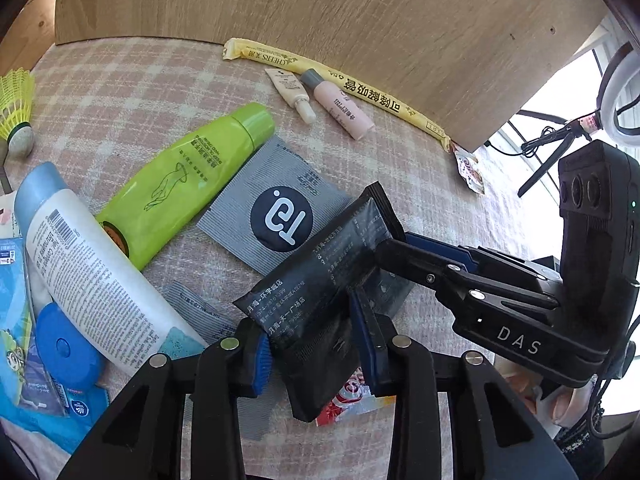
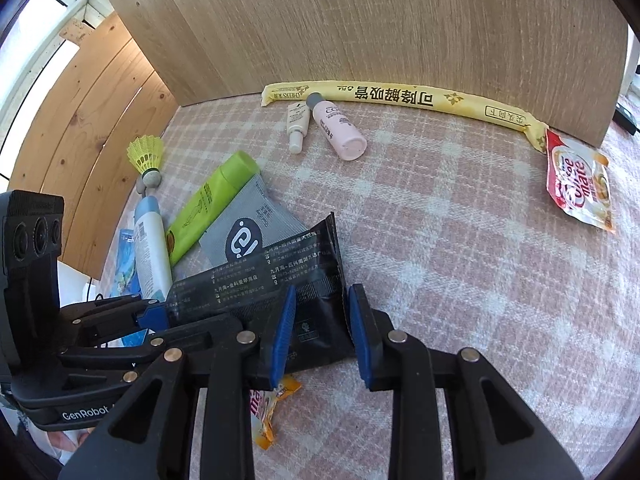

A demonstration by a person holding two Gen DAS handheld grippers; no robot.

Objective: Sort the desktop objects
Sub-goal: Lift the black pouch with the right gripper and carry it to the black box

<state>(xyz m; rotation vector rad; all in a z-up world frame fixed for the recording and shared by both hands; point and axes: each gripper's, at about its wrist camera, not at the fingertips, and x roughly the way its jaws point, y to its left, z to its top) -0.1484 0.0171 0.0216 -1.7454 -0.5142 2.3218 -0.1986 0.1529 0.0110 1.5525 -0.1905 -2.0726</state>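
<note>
A black foil packet (image 1: 320,280) with white print is held above the pink checked cloth. My left gripper (image 1: 316,344) is shut on its near end. My right gripper (image 2: 320,328) comes in from the right in the left wrist view (image 1: 384,264) and is shut on the packet's (image 2: 280,280) other end. Under it lies a grey sachet (image 1: 276,216) with a dark round logo. A green tube (image 1: 180,184), a white bottle with a blue cap (image 1: 92,264) and a blue round case (image 1: 64,348) lie to the left.
A long yellow packet (image 2: 400,100), a small cream tube (image 2: 298,124) and a pink bottle (image 2: 338,128) lie against the wooden back board (image 2: 360,20). A Coffee-mate sachet (image 2: 580,184) is at the right. A yellow shuttlecock (image 2: 148,156) is at the left. A small red-orange sachet (image 2: 264,412) lies below the packet.
</note>
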